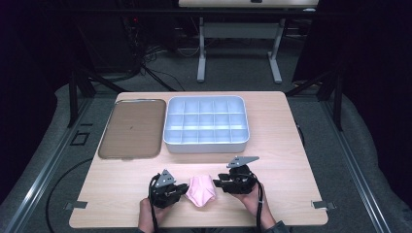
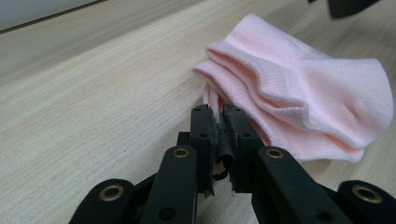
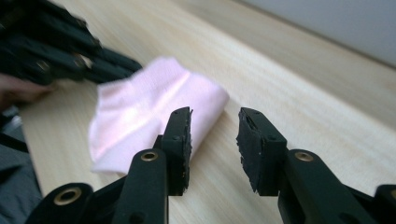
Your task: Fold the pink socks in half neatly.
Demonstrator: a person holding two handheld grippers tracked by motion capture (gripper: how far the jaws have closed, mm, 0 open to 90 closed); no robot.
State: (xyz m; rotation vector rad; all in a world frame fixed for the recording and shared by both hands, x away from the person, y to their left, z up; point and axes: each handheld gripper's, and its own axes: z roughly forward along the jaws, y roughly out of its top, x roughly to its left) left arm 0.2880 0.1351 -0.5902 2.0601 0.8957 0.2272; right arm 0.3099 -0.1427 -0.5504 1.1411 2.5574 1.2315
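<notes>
Jaws first: on the left gripper (image 2: 218,120) they're pinched nearly together, and a thin edge of the pink sock (image 2: 299,93) is clamped between the pads, as seen in the left gripper view. On the right gripper (image 3: 214,122) they're parted with a clear gap, nothing is held between them, and bare wood is seen through the gap; the sock lies just beyond the one jaw, not gripped.

So the sock is held by one side only. It's folded over on itself, with ribbed cuff edges stacked in layers, and the rest of it is laid flat on the table (image 1: 286,145). From the high view it's found near the table's front edge, roughly midway along it, with the left gripper (image 1: 183,190) touching its one side and the right gripper (image 1: 217,182) just beside the other.

Each gripper is held in a hand coming in from the front edge, with a cable trailing back and a grey three-cornered plate on top.

Farther back, toward the far edge, a white compartment tray (image 1: 207,145) is set about mid-table, its cells looking empty. A flat brownish tray (image 1: 132,128) is placed just beside it, toward the far left corner.
</notes>
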